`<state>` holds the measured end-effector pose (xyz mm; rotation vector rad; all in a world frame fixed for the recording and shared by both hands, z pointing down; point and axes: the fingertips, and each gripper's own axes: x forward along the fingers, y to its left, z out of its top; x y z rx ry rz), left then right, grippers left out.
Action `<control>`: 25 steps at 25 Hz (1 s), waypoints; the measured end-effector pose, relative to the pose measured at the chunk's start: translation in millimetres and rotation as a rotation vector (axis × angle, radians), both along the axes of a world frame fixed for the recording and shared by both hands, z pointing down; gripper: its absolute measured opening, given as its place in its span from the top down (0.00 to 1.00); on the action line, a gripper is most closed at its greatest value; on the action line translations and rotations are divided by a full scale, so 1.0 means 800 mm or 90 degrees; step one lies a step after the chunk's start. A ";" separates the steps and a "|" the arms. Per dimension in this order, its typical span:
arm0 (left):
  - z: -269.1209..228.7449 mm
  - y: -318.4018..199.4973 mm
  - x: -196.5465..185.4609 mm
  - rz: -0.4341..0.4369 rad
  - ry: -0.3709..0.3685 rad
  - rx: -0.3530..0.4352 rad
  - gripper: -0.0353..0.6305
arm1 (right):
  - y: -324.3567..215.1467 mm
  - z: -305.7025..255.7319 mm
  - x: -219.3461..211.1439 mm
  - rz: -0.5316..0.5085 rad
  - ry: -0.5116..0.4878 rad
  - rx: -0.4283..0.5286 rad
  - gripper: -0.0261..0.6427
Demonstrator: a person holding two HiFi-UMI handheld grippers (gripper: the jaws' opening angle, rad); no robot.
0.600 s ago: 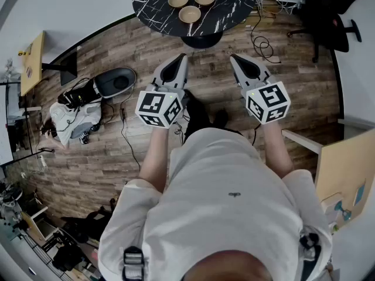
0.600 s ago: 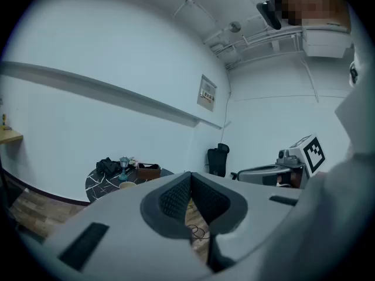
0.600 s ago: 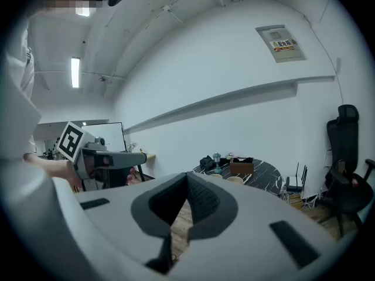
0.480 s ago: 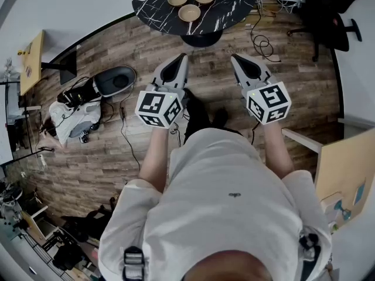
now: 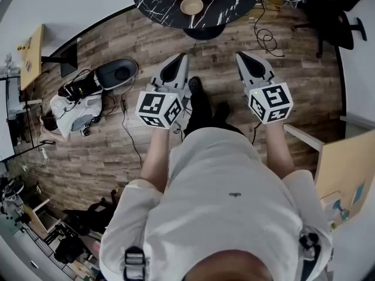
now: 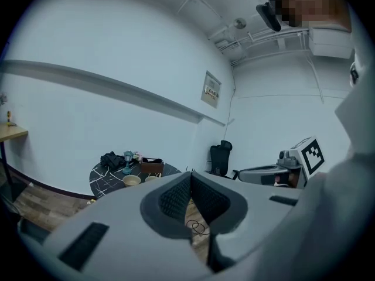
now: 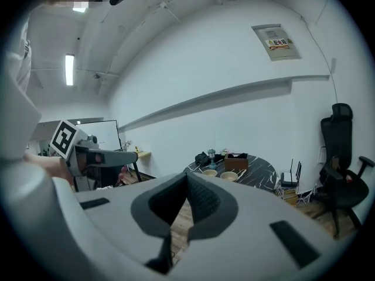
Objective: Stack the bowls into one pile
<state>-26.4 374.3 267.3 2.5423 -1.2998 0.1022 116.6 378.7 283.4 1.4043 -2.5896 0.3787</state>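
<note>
Head view: black marbled table [image 5: 158,7] at top centre, cut off by the frame edge. Three tan bowls [image 5: 191,6] sit on it in a loose triangle, close together, none nested yet. Left gripper [image 5: 176,63] and right gripper [image 5: 249,60] are at mid-frame over the wood floor [image 5: 105,151], well short of the table. Both look clenched and empty.

Left gripper view: jaws pressed together at the tips, nothing between them. The table is at lower left of frame and far off. Two of the bowls show on it, beside a blue goblet [image 6: 128,160] and a brown box [image 6: 152,166]. The right gripper's marker cube is at the right edge.

Right gripper view: jaws closed tight, nothing held. Table and bowls are just right of centre, behind the jaw tips. An office chair [image 7: 340,157] stands at far right.

Handling, as a judgement: the bowls look small, rigid and light. The material can't be told, wood or ceramic, so treat them as breakable and possibly slick. Best hold is probably a pinch on the rim wall, one jaw inside and one outside. Lift straight up and lower centred into the next bowl. The goblet nearby could get knocked.
</note>
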 end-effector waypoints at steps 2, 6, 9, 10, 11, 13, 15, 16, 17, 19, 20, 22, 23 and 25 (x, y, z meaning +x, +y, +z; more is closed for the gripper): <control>0.000 -0.004 -0.003 -0.002 -0.002 0.001 0.94 | -0.003 0.005 -0.002 -0.003 0.006 -0.006 0.95; 0.000 -0.022 -0.008 -0.007 -0.007 0.005 0.94 | -0.019 0.008 -0.006 0.006 0.012 -0.010 0.95; -0.002 -0.043 -0.012 -0.003 -0.009 0.006 0.94 | -0.038 0.004 -0.012 0.005 0.009 -0.012 0.95; -0.002 -0.051 -0.012 0.001 -0.008 0.007 0.94 | -0.047 0.003 -0.014 0.003 0.009 -0.012 0.94; -0.003 -0.060 -0.013 0.005 -0.007 0.007 0.94 | -0.056 0.003 -0.017 0.002 0.009 -0.013 0.92; -0.004 -0.077 -0.015 0.012 -0.007 0.012 0.93 | -0.074 0.001 -0.023 0.001 0.009 -0.016 0.89; -0.004 -0.093 -0.016 0.022 -0.010 0.015 0.85 | -0.092 0.000 -0.027 0.002 0.011 -0.018 0.86; -0.004 -0.102 -0.017 0.026 -0.010 0.015 0.84 | -0.101 0.000 -0.029 0.004 0.012 -0.019 0.84; -0.004 -0.111 -0.019 0.029 -0.009 0.015 0.84 | -0.111 -0.001 -0.032 0.006 0.014 -0.018 0.83; -0.004 -0.131 -0.025 0.032 -0.005 0.015 0.82 | -0.133 -0.003 -0.039 0.009 0.017 -0.017 0.78; -0.004 -0.142 -0.028 0.034 -0.003 0.016 0.82 | -0.144 -0.004 -0.043 0.010 0.019 -0.016 0.76; -0.005 -0.163 -0.035 0.038 0.001 0.017 0.81 | -0.166 -0.006 -0.049 0.014 0.020 -0.017 0.72; -0.005 -0.173 -0.038 0.041 0.002 0.017 0.80 | -0.176 -0.007 -0.052 0.016 0.021 -0.017 0.72; -0.005 -0.194 -0.044 0.047 0.005 0.016 0.80 | -0.197 -0.008 -0.058 0.023 0.021 -0.018 0.72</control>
